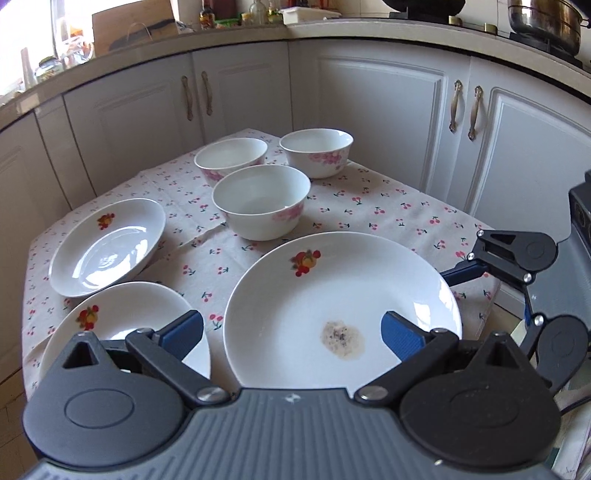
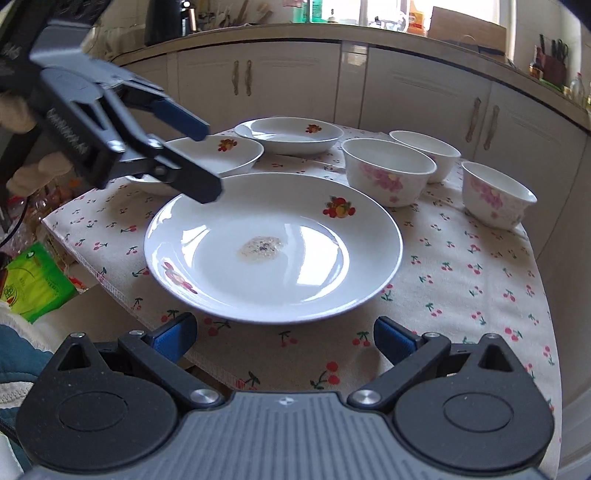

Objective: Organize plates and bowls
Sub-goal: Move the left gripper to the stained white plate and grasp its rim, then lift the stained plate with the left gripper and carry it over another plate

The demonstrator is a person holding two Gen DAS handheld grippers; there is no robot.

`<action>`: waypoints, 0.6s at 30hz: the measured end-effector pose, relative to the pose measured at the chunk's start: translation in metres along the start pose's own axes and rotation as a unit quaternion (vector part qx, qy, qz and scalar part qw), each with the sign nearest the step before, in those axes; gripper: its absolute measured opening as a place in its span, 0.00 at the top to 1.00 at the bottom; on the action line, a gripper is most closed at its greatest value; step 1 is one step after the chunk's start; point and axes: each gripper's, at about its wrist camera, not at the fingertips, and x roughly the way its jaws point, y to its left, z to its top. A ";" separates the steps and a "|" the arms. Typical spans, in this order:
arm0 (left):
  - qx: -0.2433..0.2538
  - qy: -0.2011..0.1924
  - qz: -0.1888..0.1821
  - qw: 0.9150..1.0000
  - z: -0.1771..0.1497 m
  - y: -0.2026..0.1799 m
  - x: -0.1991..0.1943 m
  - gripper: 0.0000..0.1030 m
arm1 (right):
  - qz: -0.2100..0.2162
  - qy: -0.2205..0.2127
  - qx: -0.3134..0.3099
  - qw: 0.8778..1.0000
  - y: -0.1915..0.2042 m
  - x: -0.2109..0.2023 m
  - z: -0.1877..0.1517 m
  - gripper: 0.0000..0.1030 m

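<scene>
A large white plate (image 1: 343, 306) with a fruit print and a dried stain lies at the near edge of the cherry-print cloth; it also shows in the right wrist view (image 2: 273, 247). Two smaller fruit-print plates (image 1: 107, 247) (image 1: 122, 325) lie to its left, apart from each other. Three white bowls with pink flowers (image 1: 260, 201) (image 1: 231, 157) (image 1: 316, 151) stand behind. My left gripper (image 1: 291, 336) is open and empty, its jaws over the big plate's near rim. My right gripper (image 2: 284, 338) is open and empty, just short of the plate.
The small table (image 2: 480, 280) stands in a kitchen corner with white cabinets (image 1: 388, 110) close behind. The worktop above holds bottles and a steel pot (image 1: 543, 22). A green packet (image 2: 29, 284) lies below the table's left edge.
</scene>
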 end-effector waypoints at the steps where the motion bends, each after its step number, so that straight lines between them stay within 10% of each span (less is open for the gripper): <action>1: -0.001 0.006 -0.003 1.000 0.003 0.002 0.005 0.01 | 0.002 -0.002 -0.005 1.000 0.001 0.002 0.000 0.00; 18: 0.032 0.096 -0.060 0.993 0.034 0.026 0.065 0.06 | 0.011 -0.034 0.012 0.999 -0.002 0.006 -0.005 0.00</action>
